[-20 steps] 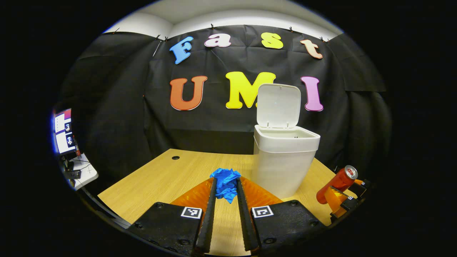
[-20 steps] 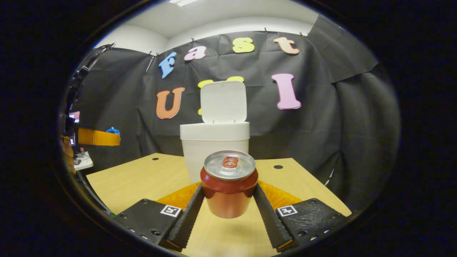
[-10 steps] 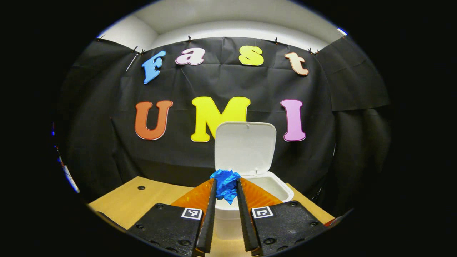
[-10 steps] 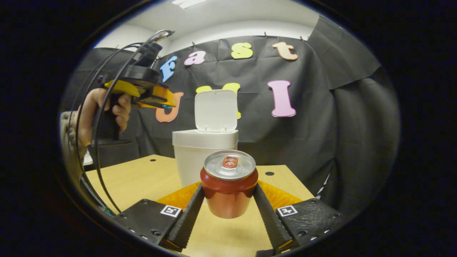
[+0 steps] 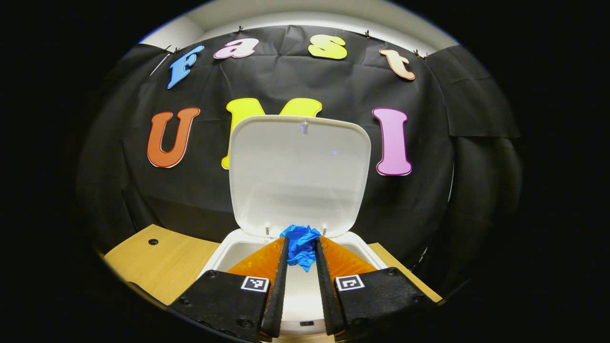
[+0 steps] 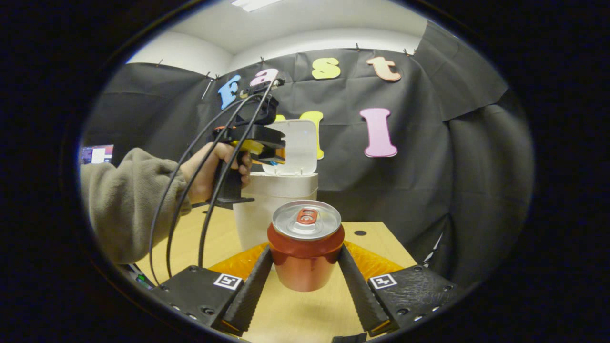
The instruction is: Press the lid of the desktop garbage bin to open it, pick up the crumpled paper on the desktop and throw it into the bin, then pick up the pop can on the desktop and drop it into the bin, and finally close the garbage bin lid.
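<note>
In the left gripper view my left gripper (image 5: pixel 301 247) is shut on the blue crumpled paper (image 5: pixel 300 245), held right over the open mouth of the white bin (image 5: pixel 224 255). The bin's lid (image 5: pixel 299 174) stands upright behind the paper. In the right gripper view my right gripper (image 6: pixel 305 255) is shut on the red pop can (image 6: pixel 305 252), lifted above the wooden desk (image 6: pixel 305 317). Farther off there, the left gripper (image 6: pixel 267 143) hangs over the bin (image 6: pixel 276 205), held by a hand (image 6: pixel 209 169) in a grey sleeve.
The desk has round cable holes at its far side (image 5: pixel 153 242) (image 6: pixel 360 233). Black cables (image 6: pixel 209 190) trail from the left gripper down across the right gripper view. A screen (image 6: pixel 97 155) glows at the far left.
My left gripper has carried the paper forward and now hangs over the bin's opening, the lid looming larger. The right gripper still holds the can, almost in place.
</note>
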Tool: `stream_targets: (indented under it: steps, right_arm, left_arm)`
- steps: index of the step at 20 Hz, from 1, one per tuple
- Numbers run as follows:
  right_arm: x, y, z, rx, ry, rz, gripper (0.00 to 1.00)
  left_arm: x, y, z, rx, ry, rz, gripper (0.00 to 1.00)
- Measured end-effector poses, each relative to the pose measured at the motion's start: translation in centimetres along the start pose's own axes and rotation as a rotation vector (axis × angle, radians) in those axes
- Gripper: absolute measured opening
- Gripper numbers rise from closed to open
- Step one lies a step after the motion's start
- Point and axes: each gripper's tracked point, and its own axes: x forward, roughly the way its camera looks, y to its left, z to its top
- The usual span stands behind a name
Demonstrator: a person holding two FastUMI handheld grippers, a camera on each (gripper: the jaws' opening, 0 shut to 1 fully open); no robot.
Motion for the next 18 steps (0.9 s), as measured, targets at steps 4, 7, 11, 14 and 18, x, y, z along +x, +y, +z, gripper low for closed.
stream_targets:
  steps: [4,7,11,14,18]
  right_arm:
    - [0.5,-0.9,-0.5,0.003,0.014,-0.033,0.82]
    - [1.0,-0.5,-0.9,0.046,0.029,-0.025,0.82]
    - [1.3,-0.9,-1.2,0.027,0.037,-0.048,0.81]
    - [1.3,-0.5,-1.2,0.023,0.034,-0.040,0.82]
    - [1.4,-0.4,-1.4,0.015,0.036,-0.044,0.82]
  left_arm:
    - [0.2,-0.6,-0.8,-0.014,0.014,-0.021,0.37]
    - [-0.1,-0.3,-0.5,0.012,0.005,-0.024,0.36]
    - [-0.6,-0.4,-0.1,0.020,-0.010,-0.052,0.41]
    - [-1.3,-0.4,0.5,0.019,-0.033,-0.083,0.45]
    - [-1.9,0.1,0.4,0.016,-0.022,-0.100,0.72]
